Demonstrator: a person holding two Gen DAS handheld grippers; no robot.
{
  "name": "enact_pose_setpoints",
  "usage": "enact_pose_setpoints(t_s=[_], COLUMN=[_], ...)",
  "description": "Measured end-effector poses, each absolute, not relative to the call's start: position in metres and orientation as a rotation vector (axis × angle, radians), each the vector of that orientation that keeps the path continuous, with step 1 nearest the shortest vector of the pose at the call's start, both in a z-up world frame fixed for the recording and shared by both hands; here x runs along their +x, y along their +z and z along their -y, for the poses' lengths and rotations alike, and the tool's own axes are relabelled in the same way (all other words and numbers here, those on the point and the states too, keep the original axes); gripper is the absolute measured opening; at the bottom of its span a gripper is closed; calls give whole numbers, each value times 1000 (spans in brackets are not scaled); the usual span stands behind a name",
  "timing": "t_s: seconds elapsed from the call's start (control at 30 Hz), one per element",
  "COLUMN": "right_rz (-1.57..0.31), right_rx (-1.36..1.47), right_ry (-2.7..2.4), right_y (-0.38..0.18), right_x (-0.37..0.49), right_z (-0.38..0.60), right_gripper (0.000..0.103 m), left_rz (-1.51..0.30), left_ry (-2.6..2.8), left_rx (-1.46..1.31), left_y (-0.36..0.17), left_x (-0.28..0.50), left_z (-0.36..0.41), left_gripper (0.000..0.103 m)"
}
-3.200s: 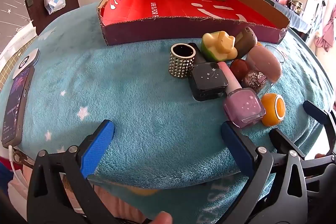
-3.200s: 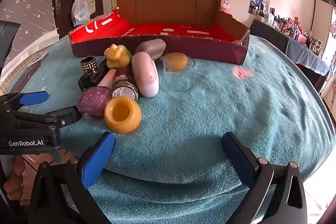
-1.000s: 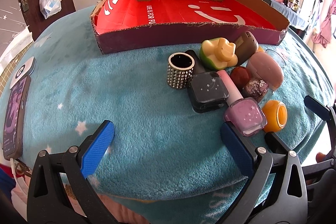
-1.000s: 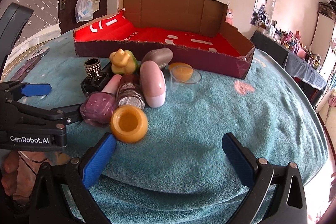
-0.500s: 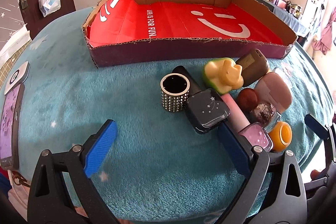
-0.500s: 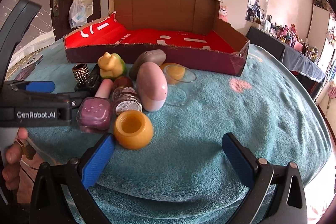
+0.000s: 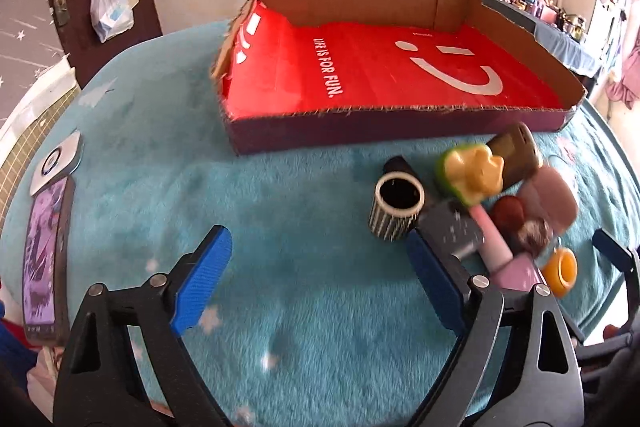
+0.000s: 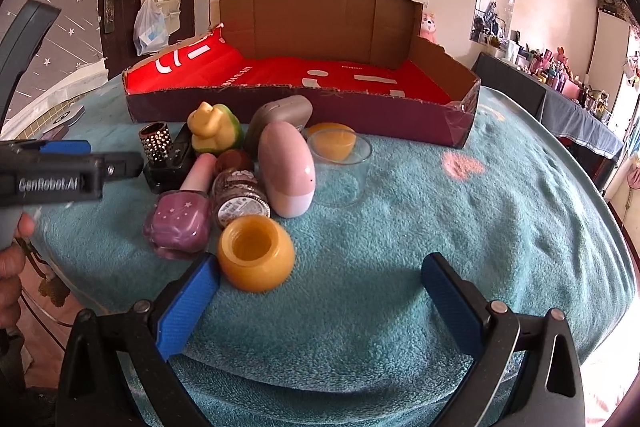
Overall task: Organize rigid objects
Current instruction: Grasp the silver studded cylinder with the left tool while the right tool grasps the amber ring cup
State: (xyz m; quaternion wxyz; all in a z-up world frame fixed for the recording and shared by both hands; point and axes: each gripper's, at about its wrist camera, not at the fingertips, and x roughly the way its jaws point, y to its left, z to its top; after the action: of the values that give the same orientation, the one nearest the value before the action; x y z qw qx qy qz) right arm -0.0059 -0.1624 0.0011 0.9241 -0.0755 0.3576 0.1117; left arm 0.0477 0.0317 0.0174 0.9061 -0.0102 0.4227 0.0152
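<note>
A cluster of small objects lies on the teal blanket in front of a cardboard box with a red floor. It holds a studded cup, a black bottle, a yellow-green toy, a pink oval case, a purple bottle, an orange jar and a clear glass. My left gripper is open and empty, left of the cluster. My right gripper is open and empty, its left finger beside the orange jar.
A phone and a round silver device lie at the blanket's left edge. A brown case and a glitter jar sit inside the cluster. Walls, a door and shelves lie beyond the table.
My left gripper has moved forward and left, so the cluster now sits to its right. My right gripper has moved closer to the orange jar. Both stay open.
</note>
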Motion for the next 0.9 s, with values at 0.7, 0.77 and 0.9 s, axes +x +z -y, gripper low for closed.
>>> enact_pose_setpoints(t_s=[0.7, 0.77, 0.9], right_rz=[-707, -717, -729], right_rx=[-198, -193, -154], right_ry=[354, 358, 372], right_y=[3, 3, 7], right_x=[-13, -12, -11], right_z=[136, 138, 143], right_gripper=[40, 40, 40], left_rz=[-820, -824, -831], left_ry=[-74, -77, -77], left_rx=[33, 31, 54], left_y=[17, 18, 23], left_x=[69, 67, 59], left_z=[-4, -4, -3], left_gripper=[24, 24, 24])
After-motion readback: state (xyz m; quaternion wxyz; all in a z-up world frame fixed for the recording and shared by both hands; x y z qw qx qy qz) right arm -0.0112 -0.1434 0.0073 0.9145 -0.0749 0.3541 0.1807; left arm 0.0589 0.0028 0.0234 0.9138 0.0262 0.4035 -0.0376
